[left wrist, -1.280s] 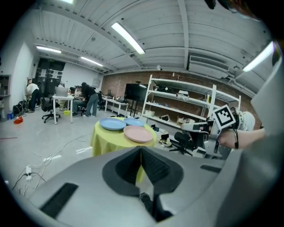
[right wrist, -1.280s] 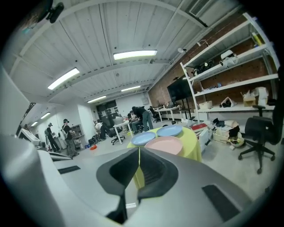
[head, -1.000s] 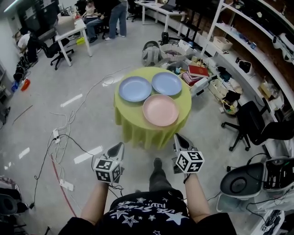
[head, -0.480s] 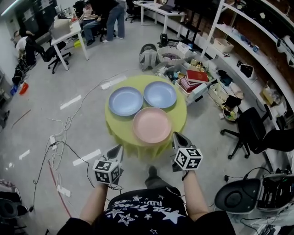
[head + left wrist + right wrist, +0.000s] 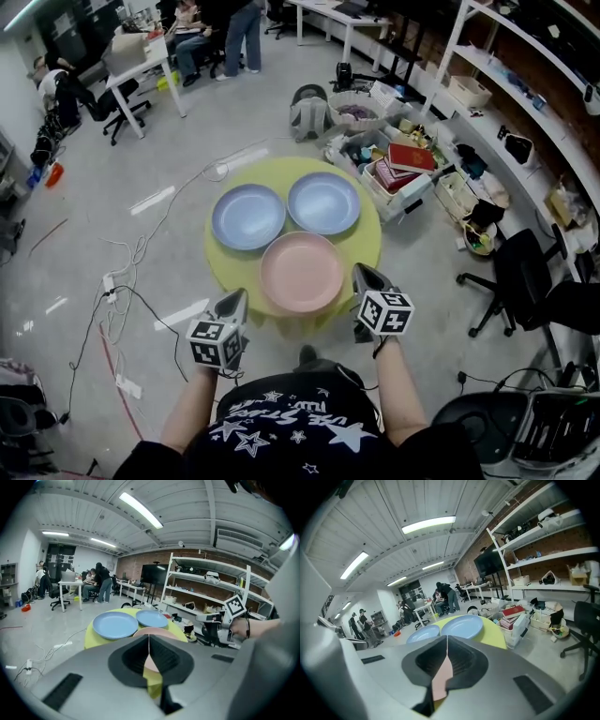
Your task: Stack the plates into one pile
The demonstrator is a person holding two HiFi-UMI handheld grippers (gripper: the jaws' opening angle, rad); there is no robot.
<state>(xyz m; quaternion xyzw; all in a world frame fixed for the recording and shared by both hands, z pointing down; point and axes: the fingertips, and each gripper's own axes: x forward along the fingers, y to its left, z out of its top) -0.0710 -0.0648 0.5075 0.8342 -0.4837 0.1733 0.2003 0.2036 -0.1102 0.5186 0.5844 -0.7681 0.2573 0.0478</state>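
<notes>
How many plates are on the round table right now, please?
3, all on the table: the pink plate at its near edge, the left blue plate behind it, the right blue plate beside that. None is stacked, so none looks hidden.

Round table (image 5: 368,242), yellow-green cloth, mid-frame. 3 plates on it, none stacked: pink plate (image 5: 302,272) nearest the person, L blue plate (image 5: 248,217) and R blue plate (image 5: 323,202) behind it, side by side. Rims v. close; can't tell if touching.

Left gripper (image 5: 236,300) just off the near-left table edge. Right gripper (image 5: 362,275) at the near-right edge, beside pink plate. Both point twd table; neither touches a plate.

Floor: cables (image 5: 122,291) to the left, red book (image 5: 410,157) on boxes beyond the table, black chair (image 5: 530,277) at right.
</notes>
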